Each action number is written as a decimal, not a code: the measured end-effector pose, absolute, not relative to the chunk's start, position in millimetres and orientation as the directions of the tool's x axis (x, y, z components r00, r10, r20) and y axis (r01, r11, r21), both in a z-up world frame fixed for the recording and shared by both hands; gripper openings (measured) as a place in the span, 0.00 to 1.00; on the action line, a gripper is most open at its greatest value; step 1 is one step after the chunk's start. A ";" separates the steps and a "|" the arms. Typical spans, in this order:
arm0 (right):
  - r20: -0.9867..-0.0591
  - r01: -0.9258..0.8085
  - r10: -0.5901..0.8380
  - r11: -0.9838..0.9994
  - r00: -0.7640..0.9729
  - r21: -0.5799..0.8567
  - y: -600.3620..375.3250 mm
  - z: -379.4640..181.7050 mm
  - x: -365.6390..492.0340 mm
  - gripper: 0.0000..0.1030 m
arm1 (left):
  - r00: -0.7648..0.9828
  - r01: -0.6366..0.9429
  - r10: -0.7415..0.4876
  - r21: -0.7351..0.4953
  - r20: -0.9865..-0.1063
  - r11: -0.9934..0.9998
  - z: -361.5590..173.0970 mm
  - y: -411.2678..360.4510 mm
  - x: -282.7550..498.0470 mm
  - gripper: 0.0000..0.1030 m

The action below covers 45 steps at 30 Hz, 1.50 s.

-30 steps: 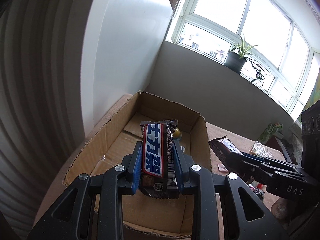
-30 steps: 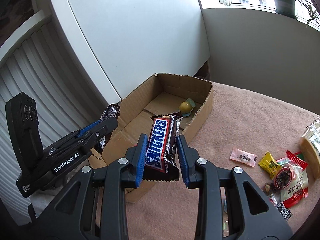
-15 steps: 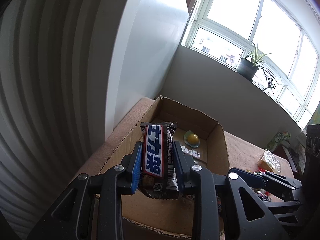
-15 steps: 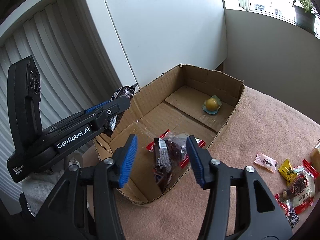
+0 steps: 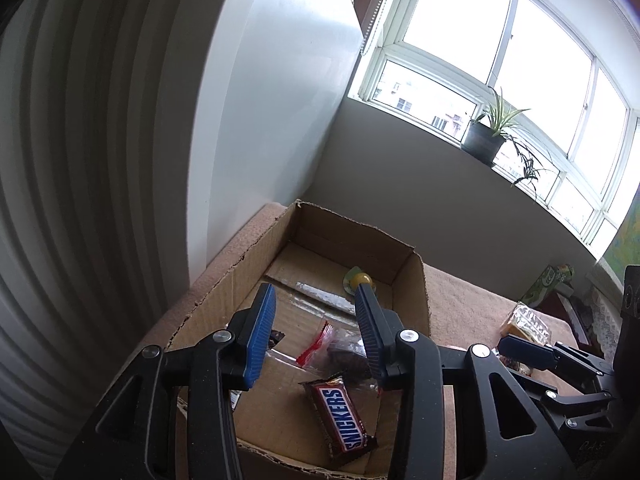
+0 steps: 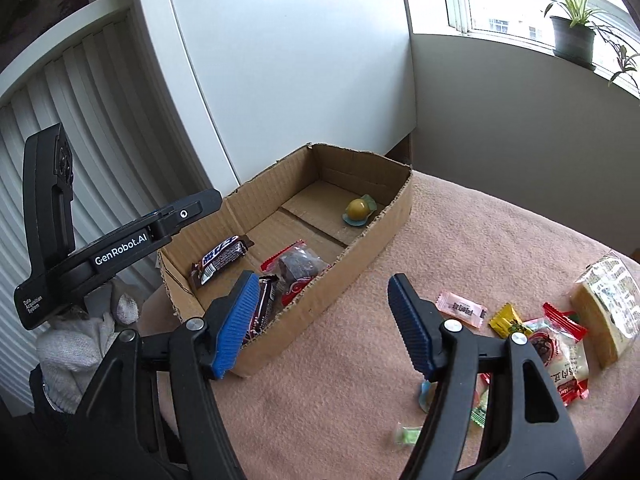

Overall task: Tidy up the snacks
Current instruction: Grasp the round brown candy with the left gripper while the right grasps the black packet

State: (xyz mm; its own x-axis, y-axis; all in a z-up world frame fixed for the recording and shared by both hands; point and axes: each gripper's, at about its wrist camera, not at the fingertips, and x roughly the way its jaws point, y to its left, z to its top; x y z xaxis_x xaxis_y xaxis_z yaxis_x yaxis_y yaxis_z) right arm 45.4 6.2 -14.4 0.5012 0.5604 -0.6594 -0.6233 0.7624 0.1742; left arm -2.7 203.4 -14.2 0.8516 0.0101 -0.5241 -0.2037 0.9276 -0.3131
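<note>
Blue ribbed pads line both black grippers. The left gripper [image 5: 314, 322] hangs over the near end of the open brown cardboard box [image 6: 394, 200], its jaws opening with nothing between them; below it a brown Snickers bar [image 5: 339, 420] lies flat on the box floor. Seen from the right gripper's camera, that left gripper [image 6: 200, 204] reaches over the box's near left corner.

The right gripper [image 6: 322, 318] stands wide apart and empty, above the pinkish-brown cloth-covered worktop [image 6: 460, 240] just outside the box's long right wall. Behind its left pad a second dark candy bar [image 6: 262, 308] rests against that wall inside the box. Beside it lies a clear packet with red ends holding something dark [image 6: 298, 266], and further in, a brown bar with blue-and-white lettering [image 6: 220, 258]. At the far end of the box sits a small yellow round sweet on a pale green wrapper [image 6: 357, 210].

Out on the worktop to the right lie loose snacks: a pink sachet [image 6: 460, 308], a yellow sachet [image 6: 508, 319], a red-edged packet [image 6: 560, 356] and a clear-wrapped tan cake [image 6: 604, 312]. A potted green plant [image 6: 572, 32] stands on the windowsill.
</note>
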 end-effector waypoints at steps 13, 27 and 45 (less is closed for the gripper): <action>-0.676 -0.456 0.456 0.868 0.578 0.196 -125.8 -24.0 54.0 0.68 | 0.835 0.011 -0.173 -0.298 -0.523 0.954 -7.2 126.6 4.2 0.39; -0.763 -0.460 0.414 0.871 0.497 0.173 -172.4 -71.2 51.1 0.67 | 0.623 0.236 -0.355 -0.266 -0.697 0.935 -54.9 43.5 30.9 0.45; -0.804 -0.497 0.356 0.863 0.476 0.088 -154.2 -88.6 57.9 0.67 | 0.551 0.290 -0.274 -0.127 -0.788 0.949 -78.6 6.9 43.6 0.52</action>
State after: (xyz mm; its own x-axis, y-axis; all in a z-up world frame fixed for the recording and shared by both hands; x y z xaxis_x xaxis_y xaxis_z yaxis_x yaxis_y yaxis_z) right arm 57.9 -154.2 -88.6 0.4765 0.3560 -0.8039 -0.4971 0.8632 0.0876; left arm 43.6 6.9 -78.6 0.5507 -0.2739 -0.7885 0.2896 0.9486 -0.1273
